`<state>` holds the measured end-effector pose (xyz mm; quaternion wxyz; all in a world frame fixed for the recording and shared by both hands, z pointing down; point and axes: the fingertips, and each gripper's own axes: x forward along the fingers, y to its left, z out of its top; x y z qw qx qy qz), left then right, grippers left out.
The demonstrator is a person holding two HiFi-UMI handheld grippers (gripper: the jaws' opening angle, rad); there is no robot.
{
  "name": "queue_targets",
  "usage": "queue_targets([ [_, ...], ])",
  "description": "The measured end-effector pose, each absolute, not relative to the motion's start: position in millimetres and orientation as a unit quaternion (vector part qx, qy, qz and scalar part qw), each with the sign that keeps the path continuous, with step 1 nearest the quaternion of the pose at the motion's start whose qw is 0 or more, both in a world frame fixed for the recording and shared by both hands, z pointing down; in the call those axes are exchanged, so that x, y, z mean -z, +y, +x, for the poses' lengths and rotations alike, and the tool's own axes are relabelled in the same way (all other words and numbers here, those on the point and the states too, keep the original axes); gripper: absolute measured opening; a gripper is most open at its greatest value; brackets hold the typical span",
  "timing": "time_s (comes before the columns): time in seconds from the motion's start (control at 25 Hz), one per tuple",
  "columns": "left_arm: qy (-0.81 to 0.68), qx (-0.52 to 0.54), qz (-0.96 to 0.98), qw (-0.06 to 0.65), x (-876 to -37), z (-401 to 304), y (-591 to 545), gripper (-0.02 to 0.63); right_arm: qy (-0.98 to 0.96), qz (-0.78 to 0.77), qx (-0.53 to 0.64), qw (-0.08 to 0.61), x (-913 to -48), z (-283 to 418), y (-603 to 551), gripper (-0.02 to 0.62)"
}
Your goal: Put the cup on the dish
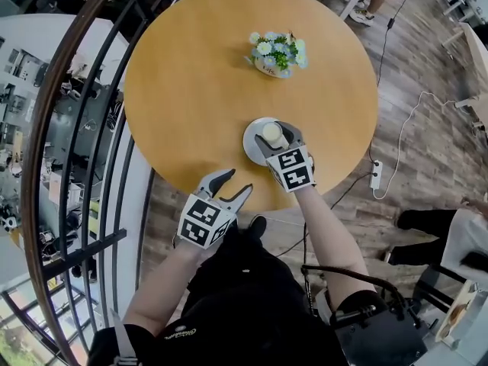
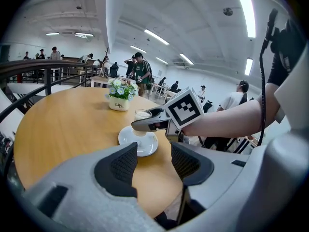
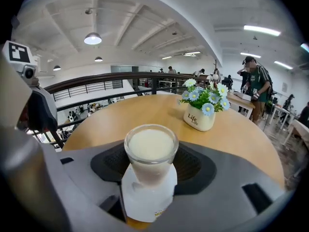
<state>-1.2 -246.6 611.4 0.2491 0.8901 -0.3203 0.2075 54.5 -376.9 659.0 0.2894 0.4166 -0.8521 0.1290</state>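
Right gripper (image 1: 275, 136) has its jaws closed on the glass cup (image 3: 151, 153) of milky drink, right over the white dish (image 1: 251, 140); I can't tell if the cup is touching it. Left gripper (image 1: 231, 187) is at the near edge of the round worktop (image 1: 191, 90), jaws wide and empty.
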Motion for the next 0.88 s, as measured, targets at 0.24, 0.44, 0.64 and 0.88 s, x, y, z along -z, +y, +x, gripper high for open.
queue_targets([
  [0.24, -0.319, -0.206, 0.89, 0.251, -612, 2, -247, 0.221, -0.846, 0.415, -0.146, 0.301, -674, 59, -379, 0.258],
  [0.44, -0.316, -0.205, 0.892, 0.249, -610, 4, -248, 0.221, -0.844, 0.413, -0.149, 0.308, -680, 58, -379, 0.258],
  [0.64, -0.311, -0.209, 0.894, 0.247, -614, 6, -243, 0.221, -0.841, 0.411, -0.154, 0.316, -686, 57, -378, 0.258],
  [0.88, -0.313, -0.209, 0.892, 0.249, -615, 3, -241, 0.22, -0.837, 0.412, -0.156, 0.324, -695, 60, -373, 0.258],
])
